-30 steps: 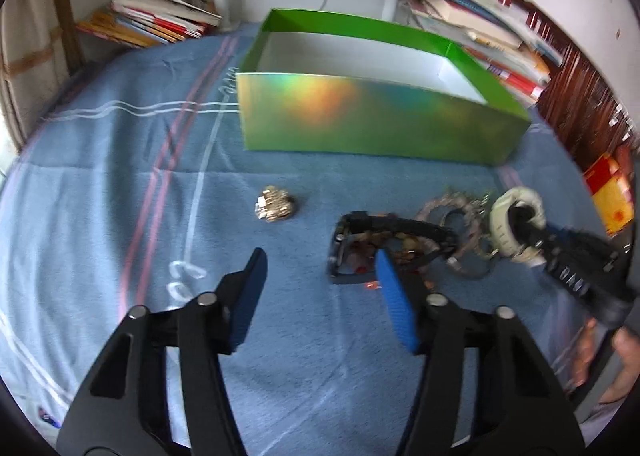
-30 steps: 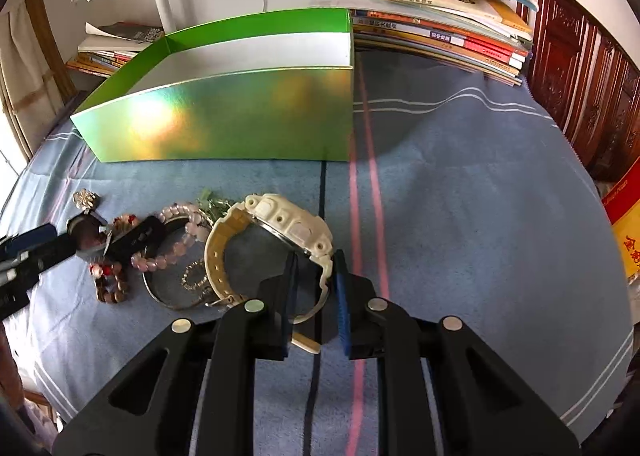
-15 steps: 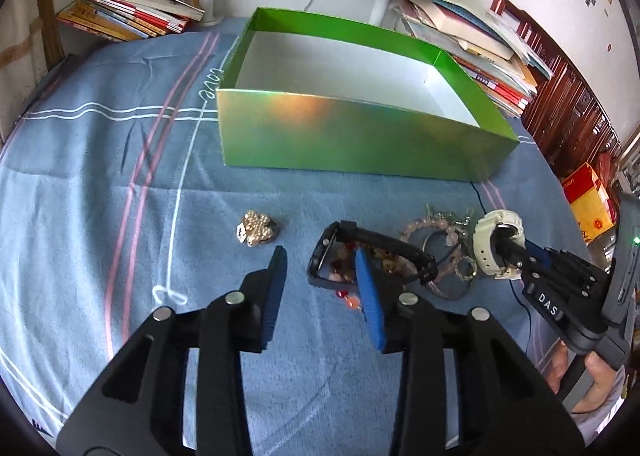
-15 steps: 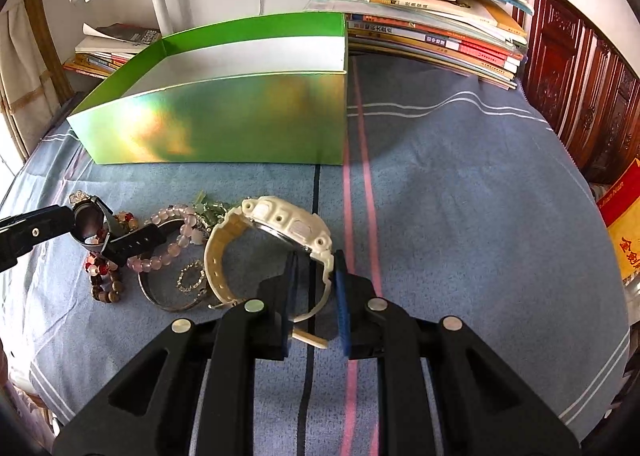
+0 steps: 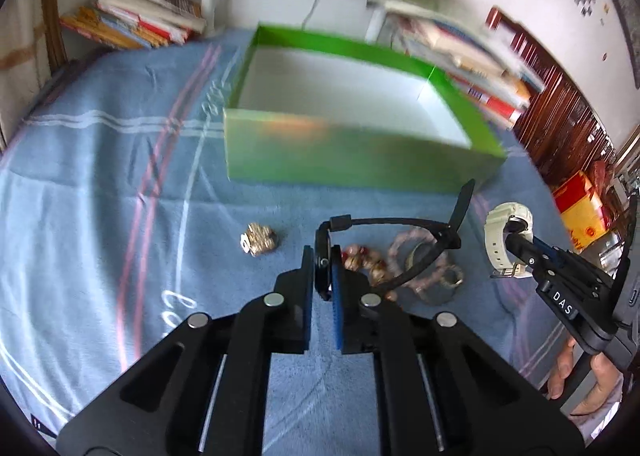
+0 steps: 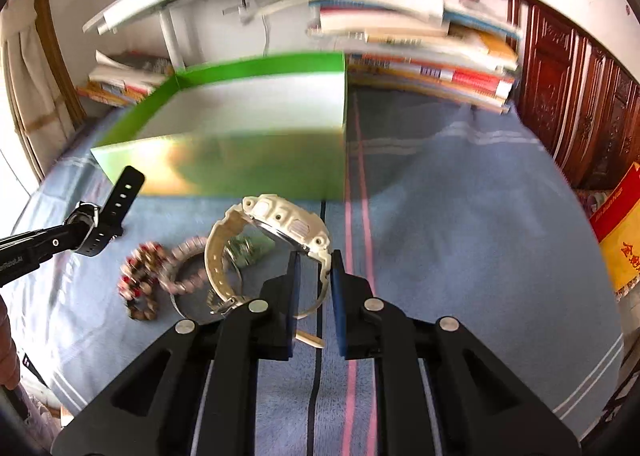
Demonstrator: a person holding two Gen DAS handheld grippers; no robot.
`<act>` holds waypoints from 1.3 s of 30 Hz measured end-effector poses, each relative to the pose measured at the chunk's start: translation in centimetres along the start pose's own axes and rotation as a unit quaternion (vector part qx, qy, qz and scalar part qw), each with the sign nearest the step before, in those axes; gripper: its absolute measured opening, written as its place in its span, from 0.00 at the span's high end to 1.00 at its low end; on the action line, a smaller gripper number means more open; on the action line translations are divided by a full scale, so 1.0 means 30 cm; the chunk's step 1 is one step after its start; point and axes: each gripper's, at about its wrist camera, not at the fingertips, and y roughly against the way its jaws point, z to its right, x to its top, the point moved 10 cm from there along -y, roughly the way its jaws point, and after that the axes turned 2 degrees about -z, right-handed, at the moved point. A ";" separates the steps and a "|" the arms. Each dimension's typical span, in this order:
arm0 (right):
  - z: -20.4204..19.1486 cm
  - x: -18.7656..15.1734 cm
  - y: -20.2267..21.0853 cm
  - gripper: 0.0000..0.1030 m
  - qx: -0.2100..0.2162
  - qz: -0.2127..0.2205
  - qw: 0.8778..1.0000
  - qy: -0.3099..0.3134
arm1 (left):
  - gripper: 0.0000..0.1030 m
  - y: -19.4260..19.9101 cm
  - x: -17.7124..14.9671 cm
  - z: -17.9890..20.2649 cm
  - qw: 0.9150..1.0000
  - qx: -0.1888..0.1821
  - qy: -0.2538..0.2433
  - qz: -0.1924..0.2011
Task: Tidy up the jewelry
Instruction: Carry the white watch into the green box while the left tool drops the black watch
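Note:
My left gripper [image 5: 322,270] is shut on a black watch [image 5: 384,228] and holds it above the blue cloth, its strap [image 6: 120,191] sticking up. My right gripper [image 6: 314,276] is shut on a cream white watch [image 6: 280,223], lifted off the cloth; it also shows in the left wrist view [image 5: 506,232]. An open green box [image 5: 352,127] with a white inside stands behind, also in the right wrist view [image 6: 240,143]. A gold brooch [image 5: 258,242], a red-brown bead bracelet [image 5: 366,262], a pink bead bracelet [image 6: 184,272] and a metal bangle [image 5: 438,288] lie on the cloth.
A blue striped cloth [image 5: 100,195] covers the surface. Stacks of books lie at the back left [image 5: 132,23] and back right [image 6: 420,55]. A dark wooden cabinet [image 6: 580,95] stands at the right. A yellow-red package [image 5: 580,207] is at the right edge.
My left gripper closed on the black watch and lifted it from the pile. My right gripper rose with the white watch. Both views tilted toward the box.

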 end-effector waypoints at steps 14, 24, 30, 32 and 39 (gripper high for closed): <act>-0.103 0.448 -0.077 0.85 0.021 0.050 0.999 0.005 | 0.92 -0.030 0.433 -0.041 0.996 0.056 -0.009 0.076; -0.110 0.442 -0.284 0.58 0.015 -0.006 1.000 -0.013 | 0.59 -0.241 0.433 -0.080 0.998 0.060 0.005 0.026; -0.104 0.373 -0.045 0.47 0.024 0.051 0.998 0.007 | 0.41 -0.053 0.339 -0.090 0.995 0.079 -0.002 0.069; -0.095 0.278 0.020 0.47 0.021 0.056 0.998 0.022 | 0.36 -0.012 0.264 -0.113 0.993 0.097 0.006 0.068; -0.140 -0.002 -0.023 0.69 0.044 -0.018 0.998 0.047 | 0.35 -0.004 -0.028 -0.116 0.995 0.096 0.010 0.030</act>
